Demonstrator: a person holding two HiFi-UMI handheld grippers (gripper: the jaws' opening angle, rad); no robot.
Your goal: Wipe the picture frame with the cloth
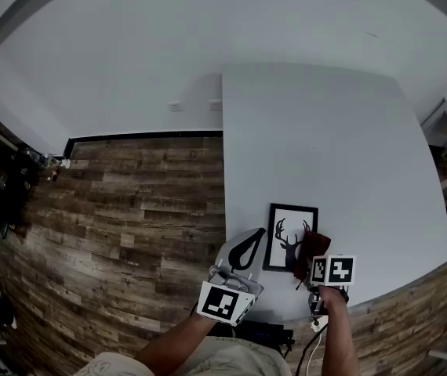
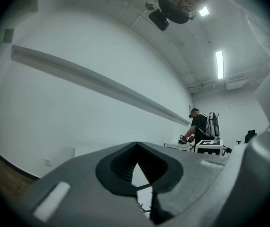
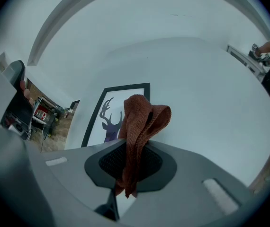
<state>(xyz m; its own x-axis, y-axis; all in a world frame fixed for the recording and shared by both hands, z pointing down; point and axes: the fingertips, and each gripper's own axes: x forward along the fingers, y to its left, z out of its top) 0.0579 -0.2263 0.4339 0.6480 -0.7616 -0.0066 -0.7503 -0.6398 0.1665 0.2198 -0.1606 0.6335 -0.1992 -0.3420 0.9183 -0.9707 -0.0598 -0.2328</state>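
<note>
The left gripper (image 1: 248, 247) has its fingers pressed together with nothing between them. Its tips lie just left of the picture frame (image 1: 290, 237). The frame, with its deer print, lies flat on the white table (image 1: 325, 147), between the two pairs of fingers. At the frame's right edge, the red-brown cloth (image 3: 142, 117) bunches up past the fingertips of the right gripper (image 3: 135, 150), whose fingers are clamped on its lower folds.

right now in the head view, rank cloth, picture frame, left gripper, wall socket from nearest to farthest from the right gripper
1. cloth, clamped in the right gripper
2. picture frame, flat just left
3. left gripper, past the frame's left edge
4. wall socket, far upper left
</note>
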